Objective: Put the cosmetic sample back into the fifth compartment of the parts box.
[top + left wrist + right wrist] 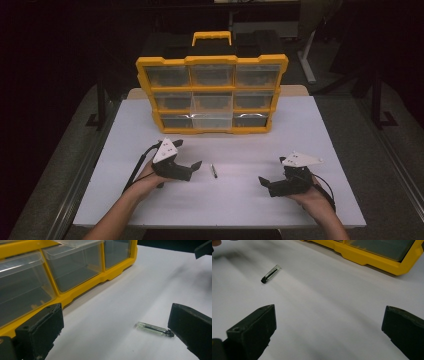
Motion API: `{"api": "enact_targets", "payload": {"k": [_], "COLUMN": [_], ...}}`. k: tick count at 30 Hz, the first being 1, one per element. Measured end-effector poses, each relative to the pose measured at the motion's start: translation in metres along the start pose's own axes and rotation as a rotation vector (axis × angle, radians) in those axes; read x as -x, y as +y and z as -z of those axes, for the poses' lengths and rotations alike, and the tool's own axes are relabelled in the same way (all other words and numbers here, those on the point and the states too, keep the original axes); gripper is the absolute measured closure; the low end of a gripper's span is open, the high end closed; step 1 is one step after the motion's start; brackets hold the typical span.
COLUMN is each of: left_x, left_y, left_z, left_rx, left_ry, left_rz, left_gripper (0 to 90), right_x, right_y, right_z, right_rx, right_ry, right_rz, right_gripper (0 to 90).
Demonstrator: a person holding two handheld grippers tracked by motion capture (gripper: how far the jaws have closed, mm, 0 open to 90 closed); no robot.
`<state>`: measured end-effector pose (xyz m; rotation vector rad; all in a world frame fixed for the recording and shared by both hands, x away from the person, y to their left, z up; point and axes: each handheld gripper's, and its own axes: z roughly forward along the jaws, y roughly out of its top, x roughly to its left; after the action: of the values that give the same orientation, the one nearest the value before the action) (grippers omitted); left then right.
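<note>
A person sits at a white table (250, 200) in a dark room. Both arms come in from the near edge, and each hand holds a black gripper low over the table.

The left gripper (192, 167) has its jaws wide apart and holds nothing. The right gripper (264, 181) is wide open too, and it is empty. The two point toward each other across the middle of the table.

Between them lies a small clear tube (213, 171) with a black cap at one end and a thin dark piece inside. It lies flat on the table. It is just beside the left gripper's far jaw and farther from the right gripper.

Behind the tube, toward the back of the table, stands a yellow box (212, 92) with a handle on top. It has nine clear drawers in three rows. The middle drawer (212, 120) in the bottom row sticks out a little. The two bottom drawers seen up close look empty; I cannot tell about the rest.

Past the table the floor is dark grey, with metal legs near the back.
</note>
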<state>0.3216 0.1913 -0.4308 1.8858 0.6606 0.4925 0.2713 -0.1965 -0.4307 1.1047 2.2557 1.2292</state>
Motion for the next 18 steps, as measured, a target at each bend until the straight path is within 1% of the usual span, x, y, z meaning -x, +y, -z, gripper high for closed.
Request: {"api": "enact_targets", "payload": {"k": [4, 7, 10, 13, 16, 17, 18], "left_x": [-0.001, -0.002, -0.001, 0.000, 0.000, 0.001, 0.000], "left_y": [-0.001, -0.001, -0.001, -0.002, -0.004, -0.005, -0.006], "left_z": [0.007, 0.011, 0.015, 0.018, 0.023, 0.024, 0.026], "left_rx": [0.010, 0.009, 0.015, 0.013, 0.005, 0.005, 0.000], "left_ry": [-0.015, -0.013, -0.018, -0.019, -0.019, -0.018, -0.017], "left_rz": [0.013, 0.002, 0.014, 0.001, -0.007, -0.002, -0.008], "left_gripper": [0.4, 0.4, 0.5, 0.4, 0.4, 0.4, 0.4], "right_x": [-0.001, -0.001, -0.001, -0.001, -0.001, -0.001, -0.001], "right_y": [0.000, 0.000, 0.000, 0.000, 0.000, 0.000, 0.000], "right_z": [-0.001, -0.001, -0.001, -0.001, -0.001, 0.000, 0.000], "right_rx": [-0.002, 0.000, 0.000, 0.001, 0.000, -0.001, 0.000], "right_ry": [0.000, 0.000, 0.000, 0.000, -0.001, -0.001, -0.001], "right_rz": [0.003, 0.003, 0.009, 0.006, 0.001, -0.001, 0.000], "right_gripper": [0.0, 0.0, 0.0, 0.0, 0.0, 0.0, 0.0]}}
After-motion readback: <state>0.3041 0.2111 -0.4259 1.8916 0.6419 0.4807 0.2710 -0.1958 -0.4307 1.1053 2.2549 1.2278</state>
